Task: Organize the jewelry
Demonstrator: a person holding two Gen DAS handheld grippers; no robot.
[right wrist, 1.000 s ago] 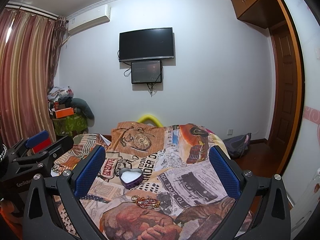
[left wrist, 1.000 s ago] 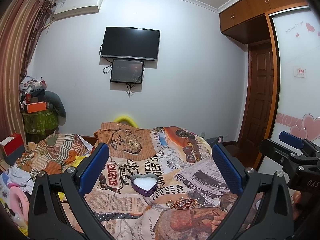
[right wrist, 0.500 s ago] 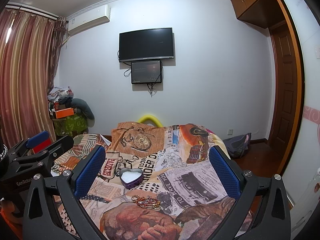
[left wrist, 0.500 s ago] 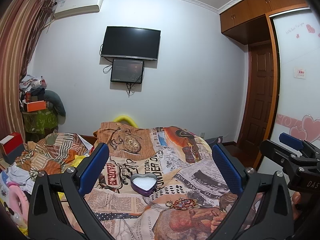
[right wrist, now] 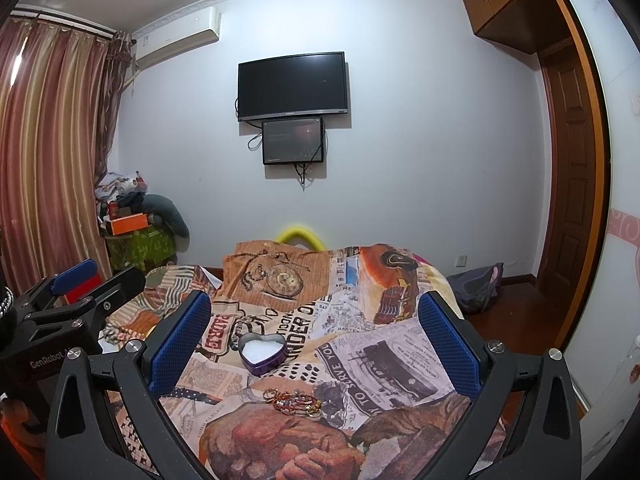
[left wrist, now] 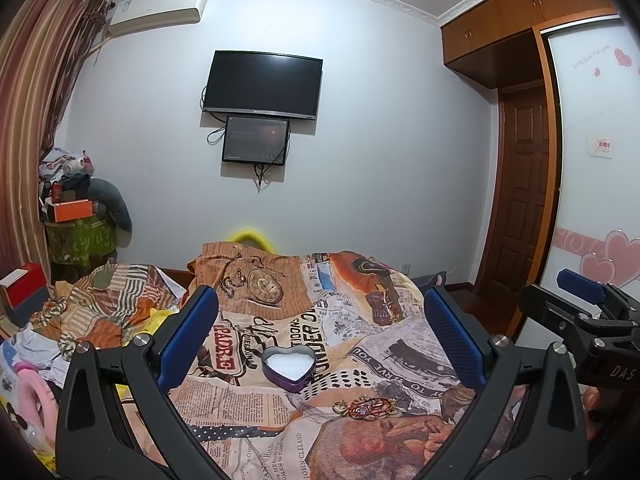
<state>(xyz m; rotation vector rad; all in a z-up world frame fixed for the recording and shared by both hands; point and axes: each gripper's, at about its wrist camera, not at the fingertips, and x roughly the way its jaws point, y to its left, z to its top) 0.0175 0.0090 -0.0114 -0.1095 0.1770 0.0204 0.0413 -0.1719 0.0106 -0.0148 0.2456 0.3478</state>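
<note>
A purple heart-shaped box [left wrist: 289, 365] [right wrist: 263, 353] with white lining sits open on the printed bedspread. A small heap of gold and red jewelry [left wrist: 366, 406] [right wrist: 293, 401] lies just in front of it. My left gripper [left wrist: 320, 336] hovers above the bed, open, with nothing between its blue pads. My right gripper [right wrist: 316, 340] is likewise open and empty, held over the same spot. Each gripper shows at the edge of the other's view: the right one [left wrist: 588, 312] and the left one [right wrist: 76, 300].
The newspaper-print bedspread [left wrist: 400, 344] covers the bed. Crumpled bedding and pink items [left wrist: 28, 380] lie at the left. A cluttered stand with an orange box [left wrist: 72, 210] is by the curtain. A bag [right wrist: 478, 290] lies on the floor near the wooden door [right wrist: 568, 184].
</note>
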